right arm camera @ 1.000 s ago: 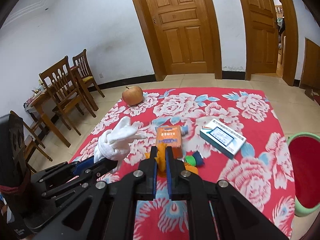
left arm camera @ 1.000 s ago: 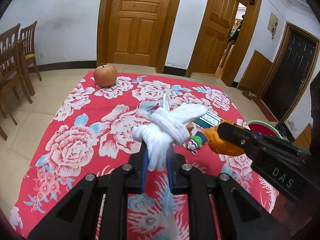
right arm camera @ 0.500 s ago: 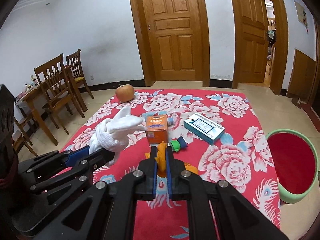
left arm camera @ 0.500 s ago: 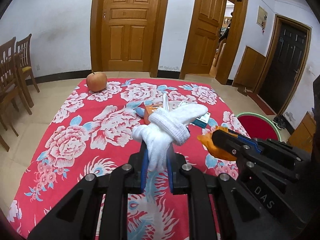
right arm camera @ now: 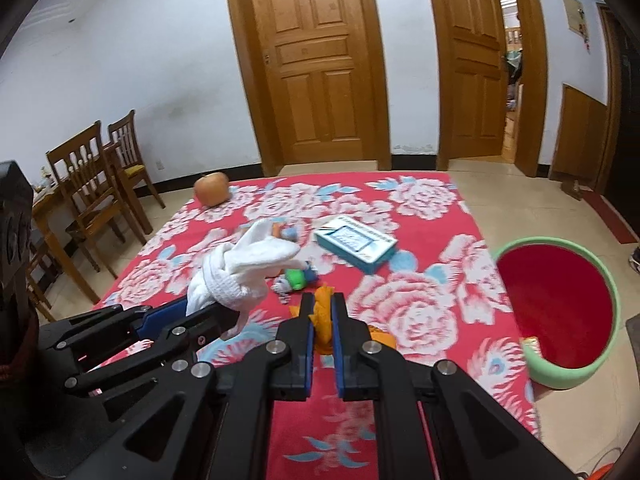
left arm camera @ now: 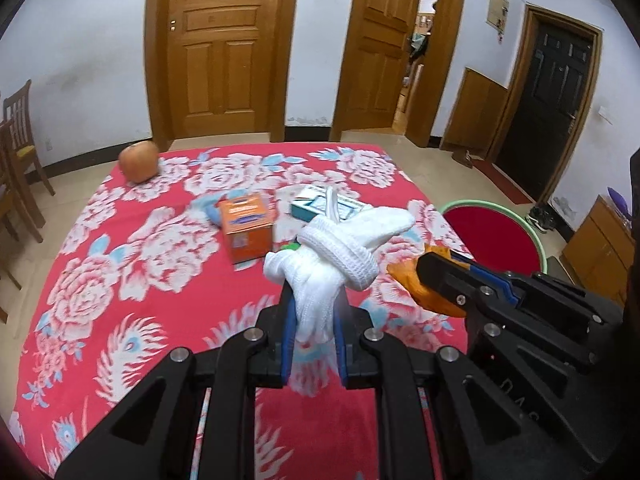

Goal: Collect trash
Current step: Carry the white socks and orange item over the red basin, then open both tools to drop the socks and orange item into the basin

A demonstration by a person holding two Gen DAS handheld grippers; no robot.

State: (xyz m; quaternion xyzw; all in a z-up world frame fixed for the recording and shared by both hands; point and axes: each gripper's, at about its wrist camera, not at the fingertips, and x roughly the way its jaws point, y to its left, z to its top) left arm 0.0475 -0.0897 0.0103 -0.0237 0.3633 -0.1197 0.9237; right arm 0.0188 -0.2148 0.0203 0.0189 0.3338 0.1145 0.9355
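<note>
White knitted fabric, a knotted glove [left arm camera: 336, 256], is sitting clamped between the blue pads of the left claw [left arm camera: 314, 316], its cuff and fingers sticking up and forward past the tips. Just to its right, the right claw [right arm camera: 323, 322] is squeezing a crumpled orange wrapper [right arm camera: 323, 316], with its jaws nearly together around the thin material; in the left wrist view the same orange scrap [left arm camera: 412, 280] is bulging out at that claw's tip. Both claws are hanging above a red floral cloth [left arm camera: 120, 280] that is lying spread over the tiled floor.

On the cloth, an orange carton [left arm camera: 246, 226] is standing upright near the middle, a flat teal-and-white box [right arm camera: 356, 242] is lying to its right, and a small green and blue toy [right arm camera: 296, 278] is resting between them, close to the glove. An apple [right arm camera: 211, 189] is sitting at the far left corner of the cloth. Beside the cloth's right edge, on the floor, a green-rimmed red bin [right arm camera: 560, 304] is standing open. Wooden chairs [right arm camera: 100, 184] are lining the left wall, and wooden doors [right arm camera: 316, 64] are filling the back wall.
</note>
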